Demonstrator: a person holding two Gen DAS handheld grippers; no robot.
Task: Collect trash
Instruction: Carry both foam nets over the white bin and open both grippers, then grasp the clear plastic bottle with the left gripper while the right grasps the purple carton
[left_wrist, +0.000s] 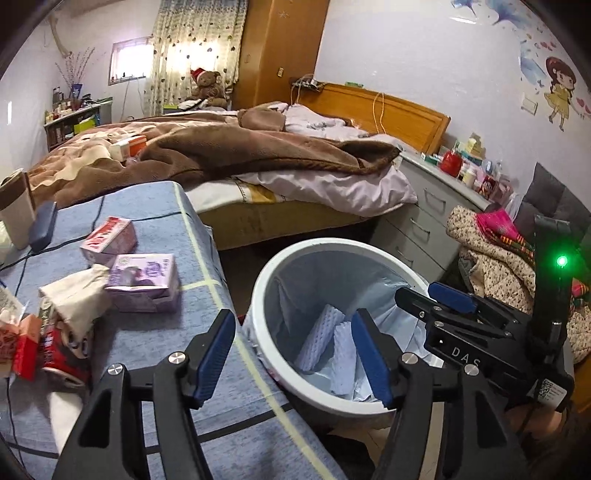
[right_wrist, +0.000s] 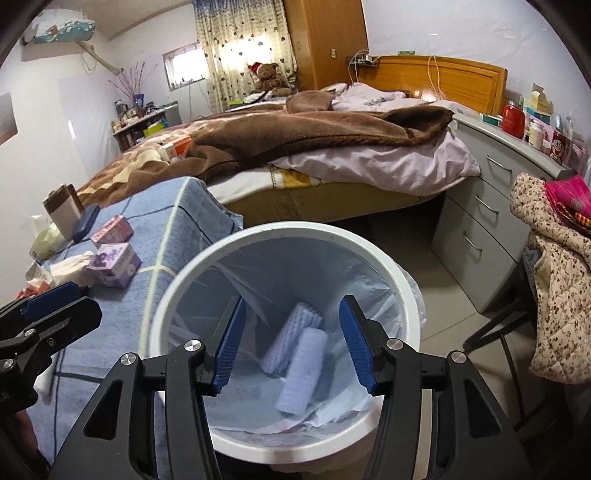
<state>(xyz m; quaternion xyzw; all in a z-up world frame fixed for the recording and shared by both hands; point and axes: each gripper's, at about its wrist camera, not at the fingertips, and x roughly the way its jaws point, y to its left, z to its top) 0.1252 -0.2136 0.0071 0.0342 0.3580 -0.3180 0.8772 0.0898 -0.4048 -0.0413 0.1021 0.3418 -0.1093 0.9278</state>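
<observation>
A white trash bin (left_wrist: 369, 408) with a pale blue liner stands on the floor beside the blue-covered table (left_wrist: 229, 435); it also shows in the right wrist view (right_wrist: 406, 295). Two white foam wraps (right_wrist: 295, 358) lie inside it, also seen in the left wrist view (left_wrist: 325, 339). My left gripper (left_wrist: 295, 354) is open and empty, over the table edge and bin rim. My right gripper (right_wrist: 291, 343) is open and empty above the bin mouth. On the table lie a purple carton (left_wrist: 144, 280), a pink carton (left_wrist: 107, 236), a white cloth pouch (left_wrist: 77, 299) and a red can (left_wrist: 62, 350).
A bed (left_wrist: 258, 155) with a brown blanket lies behind. A grey drawer unit (right_wrist: 491, 206) with bottles on it stands to the right. A chair draped with floral clothing (right_wrist: 554, 295) is at far right. A cup (left_wrist: 14, 210), a dark case (left_wrist: 42, 225) and a cable are on the table's left.
</observation>
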